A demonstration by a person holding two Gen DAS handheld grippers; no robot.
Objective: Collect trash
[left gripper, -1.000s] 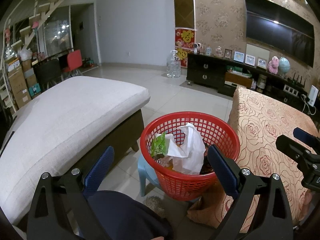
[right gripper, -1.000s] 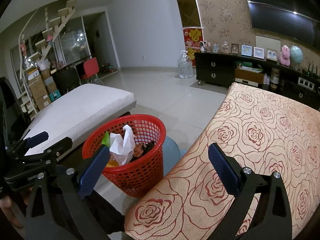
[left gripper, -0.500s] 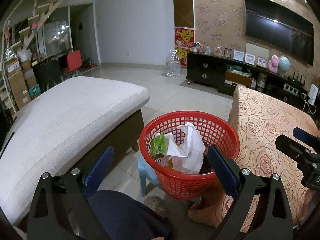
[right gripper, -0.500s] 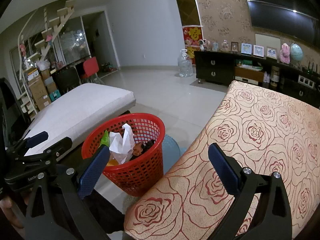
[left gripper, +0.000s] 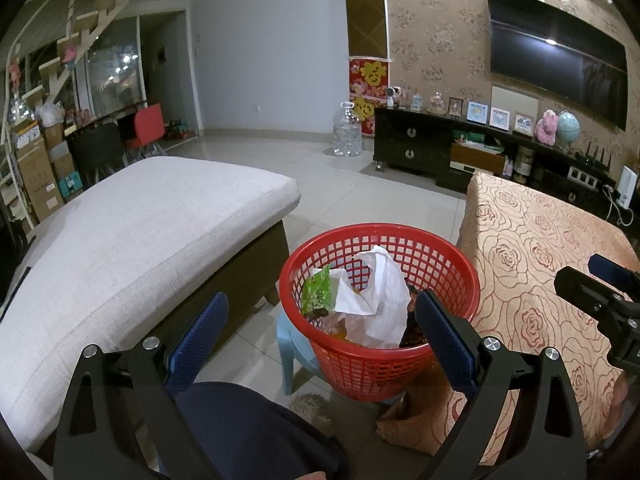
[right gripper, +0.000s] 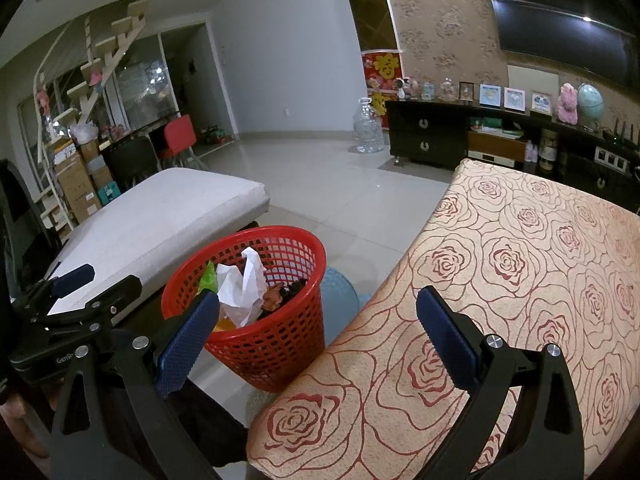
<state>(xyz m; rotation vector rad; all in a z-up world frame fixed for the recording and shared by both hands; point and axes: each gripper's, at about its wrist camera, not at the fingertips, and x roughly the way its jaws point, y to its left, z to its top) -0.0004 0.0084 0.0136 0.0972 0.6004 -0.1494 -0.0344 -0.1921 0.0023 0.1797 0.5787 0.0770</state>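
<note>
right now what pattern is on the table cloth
Red-outlined roses on beige cloth, clearest in the right wrist view.

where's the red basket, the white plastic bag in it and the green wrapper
red basket [left gripper: 404, 240]: left wrist view, on the far inside mesh wall under the rim
white plastic bag [left gripper: 386, 296]: left wrist view, on the bag's crumpled middle
green wrapper [left gripper: 317, 293]: left wrist view, on the middle of its printed face
</note>
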